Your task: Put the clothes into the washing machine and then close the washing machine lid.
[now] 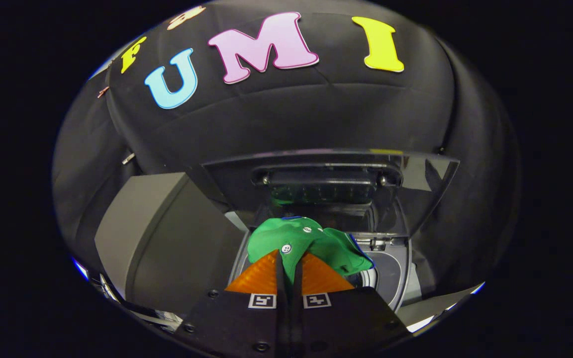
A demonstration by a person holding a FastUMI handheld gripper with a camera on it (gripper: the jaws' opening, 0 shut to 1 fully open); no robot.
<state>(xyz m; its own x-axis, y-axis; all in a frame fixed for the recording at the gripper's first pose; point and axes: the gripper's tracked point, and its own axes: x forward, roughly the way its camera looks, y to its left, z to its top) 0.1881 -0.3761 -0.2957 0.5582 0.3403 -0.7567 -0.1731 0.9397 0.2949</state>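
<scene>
At the bottom centre of the frame the gripper (289, 258) has its two fingers drawn almost together, with only a thin fold of cloth between them, and both press on a green garment (306, 243) with white buttons. The garment bunches up just ahead of the fingertips, a little below the middle of the frame, and hangs over the open mouth of the washing machine (391, 273), whose round grey rim shows at lower right of the cloth. Beyond it, across the middle of the frame, the machine's clear lid (416, 184) stands raised and tilted back, with a faint green reflection in it. To the lower left sits a grey box (152, 238). Farthest off, black cloth (316, 109) covers the upper half.
</scene>
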